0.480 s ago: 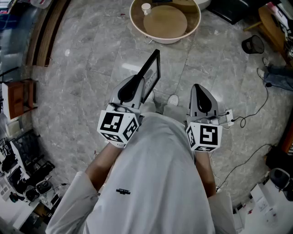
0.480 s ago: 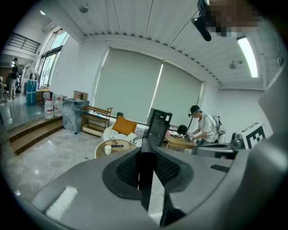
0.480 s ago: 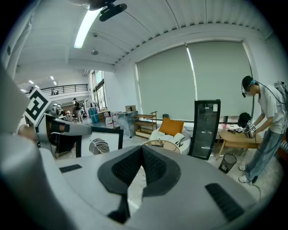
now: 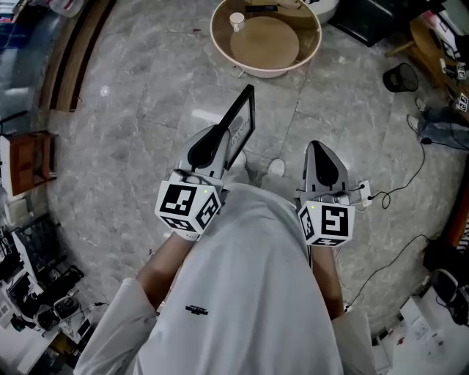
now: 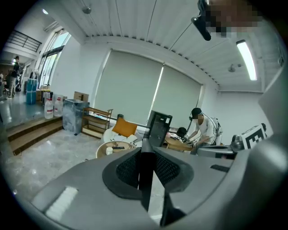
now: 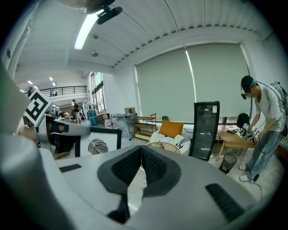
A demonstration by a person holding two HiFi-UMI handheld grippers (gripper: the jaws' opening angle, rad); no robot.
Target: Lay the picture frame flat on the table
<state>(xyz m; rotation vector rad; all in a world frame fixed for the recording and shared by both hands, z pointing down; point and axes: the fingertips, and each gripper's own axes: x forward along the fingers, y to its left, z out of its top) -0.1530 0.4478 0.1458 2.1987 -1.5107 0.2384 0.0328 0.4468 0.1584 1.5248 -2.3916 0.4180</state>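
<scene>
My left gripper (image 4: 218, 135) is shut on the lower edge of a black picture frame (image 4: 242, 119), which stands upright and edge-on in the air over the floor. In the left gripper view the frame's (image 5: 145, 173) thin black edge runs between the pads of the left gripper (image 5: 146, 155). From the right gripper view its face (image 6: 96, 142) shows a leaf print. My right gripper (image 4: 316, 146) hovers to the right of the frame, shut with nothing in it (image 6: 141, 155). Ahead stands a low round table (image 4: 220, 45) with a white cup (image 4: 237, 19) on it.
A black bin (image 4: 404, 72) and cables (image 4: 410, 176) lie on the floor at the right. Wooden steps (image 4: 73, 51) and a shelf (image 4: 29, 157) line the left. A person (image 6: 263, 126) bends over a desk behind a tall black cabinet (image 6: 204, 130).
Both grippers and the frame sit very slightly lower in the head view. The grip on the frame is the same.
</scene>
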